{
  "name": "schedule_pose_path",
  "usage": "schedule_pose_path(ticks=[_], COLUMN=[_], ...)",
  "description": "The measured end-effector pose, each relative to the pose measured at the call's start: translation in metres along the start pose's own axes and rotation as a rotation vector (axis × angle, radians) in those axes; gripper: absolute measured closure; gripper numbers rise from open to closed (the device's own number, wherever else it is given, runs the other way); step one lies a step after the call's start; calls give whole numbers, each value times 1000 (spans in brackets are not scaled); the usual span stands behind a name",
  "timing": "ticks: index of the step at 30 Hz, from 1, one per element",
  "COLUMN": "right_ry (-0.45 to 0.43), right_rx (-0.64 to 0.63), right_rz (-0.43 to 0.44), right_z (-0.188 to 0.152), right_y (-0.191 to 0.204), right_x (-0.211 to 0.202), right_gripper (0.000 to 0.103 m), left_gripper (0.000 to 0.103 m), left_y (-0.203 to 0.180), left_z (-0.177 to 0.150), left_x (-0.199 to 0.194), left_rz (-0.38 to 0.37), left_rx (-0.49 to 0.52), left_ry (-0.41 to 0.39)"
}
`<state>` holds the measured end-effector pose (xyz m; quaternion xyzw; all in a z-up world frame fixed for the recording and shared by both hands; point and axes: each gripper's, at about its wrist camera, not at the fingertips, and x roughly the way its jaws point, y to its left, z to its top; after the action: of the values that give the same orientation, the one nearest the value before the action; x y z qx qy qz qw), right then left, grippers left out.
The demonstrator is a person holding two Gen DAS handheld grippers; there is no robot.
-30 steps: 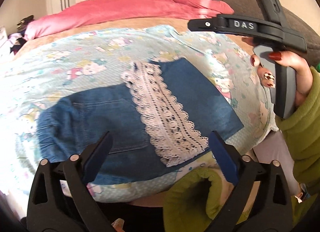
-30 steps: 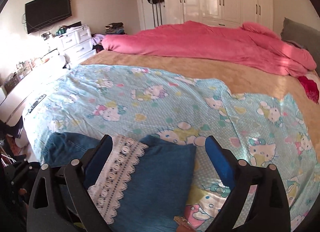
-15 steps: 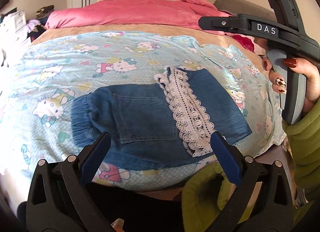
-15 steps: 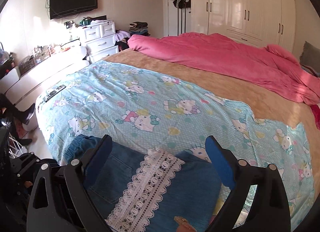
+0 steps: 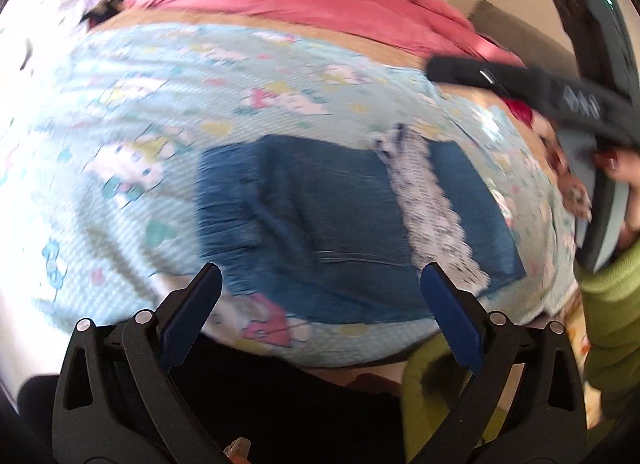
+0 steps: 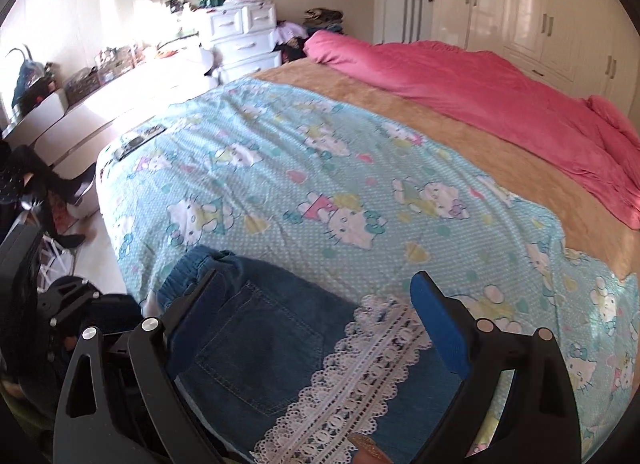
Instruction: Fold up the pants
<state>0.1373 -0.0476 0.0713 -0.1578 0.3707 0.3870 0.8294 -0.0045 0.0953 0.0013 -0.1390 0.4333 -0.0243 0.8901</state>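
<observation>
The denim pants (image 6: 264, 348) lie folded on the cartoon-print sheet (image 6: 320, 168) near the bed's front edge — a white lace band (image 6: 344, 376) across them. Left gripper (image 5: 320, 288) and right gripper (image 6: 316, 296) both hover above, jaws wide, empty.

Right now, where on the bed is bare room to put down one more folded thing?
Free: the blue sheet between the pants and the tan blanket, and its right part beyond the lace. Crowded: the near edge, where the pants lie under both open tongs, left and right, and the far side under the pink quilt.
</observation>
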Motion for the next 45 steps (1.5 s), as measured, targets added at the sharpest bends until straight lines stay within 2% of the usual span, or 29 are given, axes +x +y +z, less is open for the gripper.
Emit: schedule_pose_path(ticks=[3, 6, 8, 10, 13, 16, 22, 25, 27, 28, 30, 33, 35, 39, 45], right_ry=[58, 118, 151, 173, 218, 275, 350, 370, 382, 381, 363, 329, 302, 237, 141], right_rx=[-27, -55, -74, -101, -150, -188, -226, -225, -194, -172, -178, -189, -186, -159, -89], right_rz=[47, 97, 136, 173, 227, 272, 348, 415, 465, 490, 486, 479, 472, 477, 489], right_z=[1, 3, 7, 12, 16, 18, 20, 17, 15, 14, 14, 15, 16, 19, 15], right_y=[7, 15, 23, 30, 41, 52, 65, 69, 69, 68, 68, 64, 59, 43, 8], right_x=[20, 42, 59, 73, 97, 124, 163, 176, 182, 182, 178, 163, 150, 122, 88], right_gripper=[10, 10, 10, 10, 10, 10, 11, 31, 57, 60, 66, 73, 75, 76, 77], left_gripper=[10, 11, 18, 33, 42, 47, 47, 45, 45, 44, 44, 41, 33, 23, 14], left_y=[17, 21, 21, 21, 22, 28, 31, 33, 35, 36, 35, 33, 32, 24, 4], left_z=[2, 5, 6, 6, 6, 6, 9, 9, 10, 9, 9, 9, 6, 3, 3], left_x=[2, 4, 8, 17, 28, 35, 42, 44, 44, 44, 42, 37, 30, 21, 26], left_rz=[21, -2, -15, -27, -33, -38, -42, -54, -58, -60, -60, -59, -73, -81, -112], left_rx=[-45, -65, -65, -69, -70, -92, -94, -109, -114, -114, -109, -101, -118, -118, -114], left_ry=[-8, -13, -12, 5, 30, 35, 34, 33, 32, 29, 22, 6, 1, -14, -10])
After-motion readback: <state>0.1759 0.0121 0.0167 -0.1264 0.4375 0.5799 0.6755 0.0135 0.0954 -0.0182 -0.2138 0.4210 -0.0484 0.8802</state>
